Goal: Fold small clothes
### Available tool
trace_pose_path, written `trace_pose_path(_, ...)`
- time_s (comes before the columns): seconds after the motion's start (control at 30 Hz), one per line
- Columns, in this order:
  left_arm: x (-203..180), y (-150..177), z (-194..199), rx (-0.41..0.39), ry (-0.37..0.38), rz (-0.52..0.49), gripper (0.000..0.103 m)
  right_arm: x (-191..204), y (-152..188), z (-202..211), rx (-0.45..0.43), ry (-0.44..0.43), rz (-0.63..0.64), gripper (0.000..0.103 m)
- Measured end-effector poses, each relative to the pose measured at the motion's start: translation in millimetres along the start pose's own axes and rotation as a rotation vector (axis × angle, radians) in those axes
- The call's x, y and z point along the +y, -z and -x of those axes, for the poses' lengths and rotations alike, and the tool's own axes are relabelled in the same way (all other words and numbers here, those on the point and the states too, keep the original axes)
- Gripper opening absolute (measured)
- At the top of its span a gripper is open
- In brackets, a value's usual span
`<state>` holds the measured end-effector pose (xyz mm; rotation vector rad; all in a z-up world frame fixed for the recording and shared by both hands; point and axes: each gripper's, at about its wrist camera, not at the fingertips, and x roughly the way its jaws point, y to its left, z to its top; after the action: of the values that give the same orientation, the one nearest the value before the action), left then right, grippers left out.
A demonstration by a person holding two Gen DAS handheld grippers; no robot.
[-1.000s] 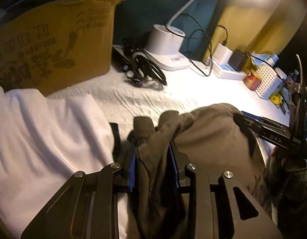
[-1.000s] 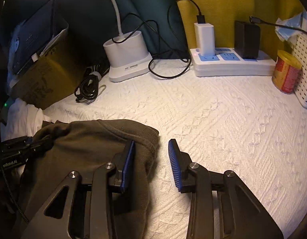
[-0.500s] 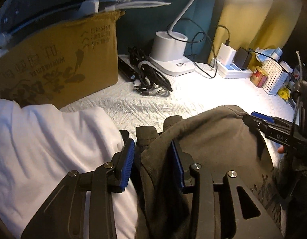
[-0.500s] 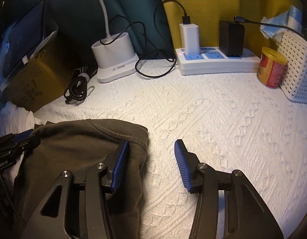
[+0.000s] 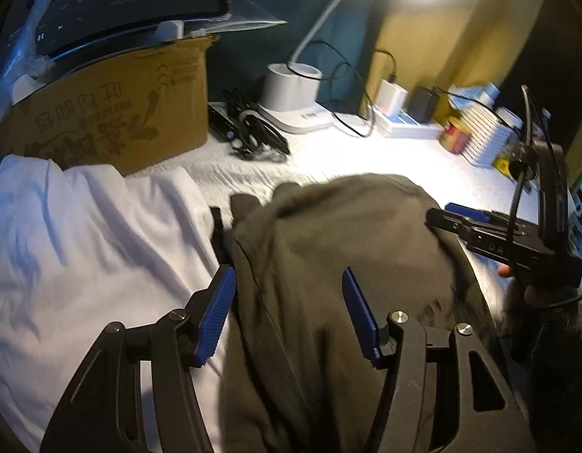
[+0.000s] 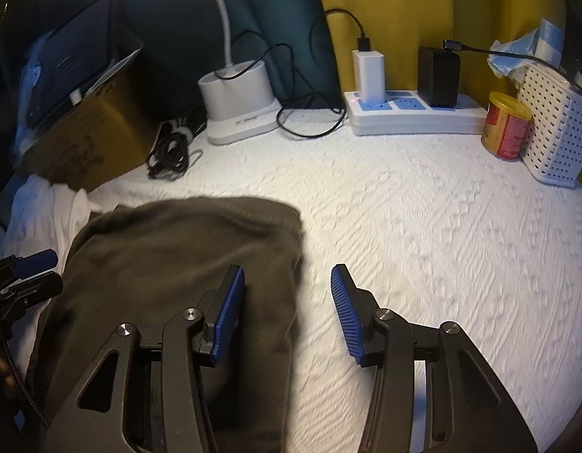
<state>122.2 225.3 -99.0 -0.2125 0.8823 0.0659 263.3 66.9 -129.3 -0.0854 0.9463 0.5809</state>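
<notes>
The dark olive-brown cloth garment (image 6: pixel 185 264) lies folded on the white textured bedcover (image 6: pixel 423 249), its ribbed edge rounded, beside a white crumpled garment (image 5: pixel 83 245). The left gripper (image 5: pixel 289 309) is opening its jaws; the cloth is between them but not pressed. One second ago it pinched a fold. The right gripper (image 6: pixel 287 302) stands open, wider than before, over the garment's right edge.
</notes>
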Motion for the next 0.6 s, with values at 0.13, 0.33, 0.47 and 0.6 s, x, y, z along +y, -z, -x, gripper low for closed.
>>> trace_pose_path(0.13, -5, 15, 1, 0.027, -0.009, -0.016, 0.059, 9, 13, 9, 0.001, -0.01, 0.015, 0.05)
trace_pose_path(0.33, -1, 36, 0, 0.054, -0.045, -0.034, 0.059, 19, 32, 22, 0.001, -0.02, 0.021, 0.05)
trace_pose_path(0.47, 0, 39, 2, 0.041, -0.072, -0.047, 0.059, 23, 47, 28, 0.022, -0.03, 0.029, 0.05)
trace_pose_path(0.6, 3, 40, 5, 0.035, -0.067, -0.036, 0.059, 27, 63, 33, 0.032, -0.034, 0.05, 0.05)
